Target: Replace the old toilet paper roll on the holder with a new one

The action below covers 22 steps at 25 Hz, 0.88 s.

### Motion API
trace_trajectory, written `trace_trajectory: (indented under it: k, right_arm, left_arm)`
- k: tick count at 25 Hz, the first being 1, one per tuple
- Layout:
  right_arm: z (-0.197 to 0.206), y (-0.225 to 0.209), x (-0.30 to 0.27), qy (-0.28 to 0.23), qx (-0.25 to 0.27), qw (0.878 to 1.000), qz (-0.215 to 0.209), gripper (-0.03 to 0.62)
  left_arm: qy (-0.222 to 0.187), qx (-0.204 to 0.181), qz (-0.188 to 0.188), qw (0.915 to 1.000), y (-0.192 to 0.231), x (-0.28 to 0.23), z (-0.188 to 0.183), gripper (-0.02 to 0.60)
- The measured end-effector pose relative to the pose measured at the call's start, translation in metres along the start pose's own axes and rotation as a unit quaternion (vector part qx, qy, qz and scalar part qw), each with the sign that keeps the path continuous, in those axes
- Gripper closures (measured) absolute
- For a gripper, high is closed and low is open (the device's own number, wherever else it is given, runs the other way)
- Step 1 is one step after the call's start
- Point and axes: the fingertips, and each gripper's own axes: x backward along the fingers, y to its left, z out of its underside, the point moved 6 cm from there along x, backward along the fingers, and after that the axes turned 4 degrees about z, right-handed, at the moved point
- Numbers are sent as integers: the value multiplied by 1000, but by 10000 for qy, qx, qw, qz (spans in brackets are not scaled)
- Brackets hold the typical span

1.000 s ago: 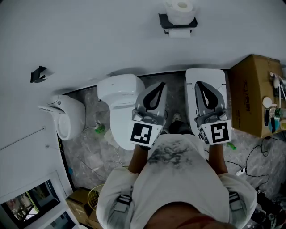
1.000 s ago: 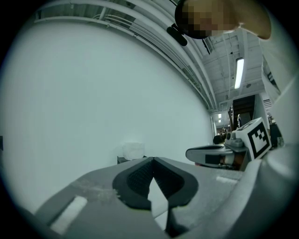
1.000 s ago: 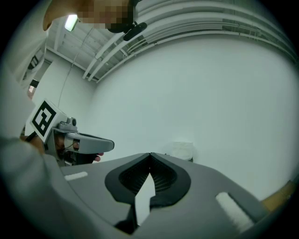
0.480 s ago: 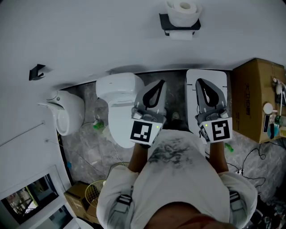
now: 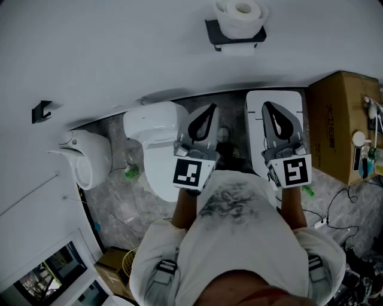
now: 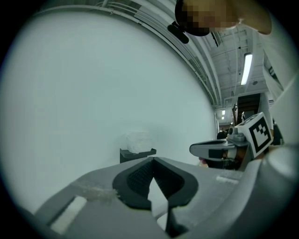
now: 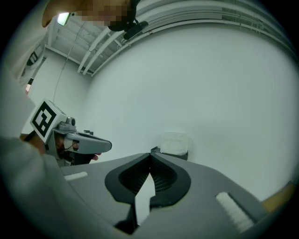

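A black wall holder point(image 5: 209, 31) hangs on the white wall at the top of the head view. A white toilet paper roll point(image 5: 241, 13) stands on top of it, and more white paper point(image 5: 238, 49) shows under its shelf. My left gripper point(image 5: 207, 110) and right gripper point(image 5: 269, 109) are held side by side well short of the wall, both shut and empty. In the left gripper view the roll point(image 6: 138, 141) and holder point(image 6: 138, 154) lie straight beyond the left gripper point(image 6: 153, 160). The right gripper view shows the roll point(image 7: 174, 142) just past the right gripper point(image 7: 150, 154).
Below the grippers stand a white toilet point(image 5: 157, 140) and a second white toilet point(image 5: 274, 104). A urinal point(image 5: 84, 156) is mounted at the left, with a black hook point(image 5: 42, 110) above it. A cardboard box point(image 5: 344, 122) stands at the right, and cables point(image 5: 344, 200) lie on the floor.
Both grippers have moved together a little toward the wall, still shut and empty. The toilets and urinal have shifted slightly left in the head view.
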Motion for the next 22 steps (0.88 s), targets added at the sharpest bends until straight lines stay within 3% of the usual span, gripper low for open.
trace_trajectory:
  k: [22]
  right_arm:
    - [48,-30,-85,560,-129,9968,552,592]
  left_arm:
    - [467,181,553,9972,67,-82,41,578]
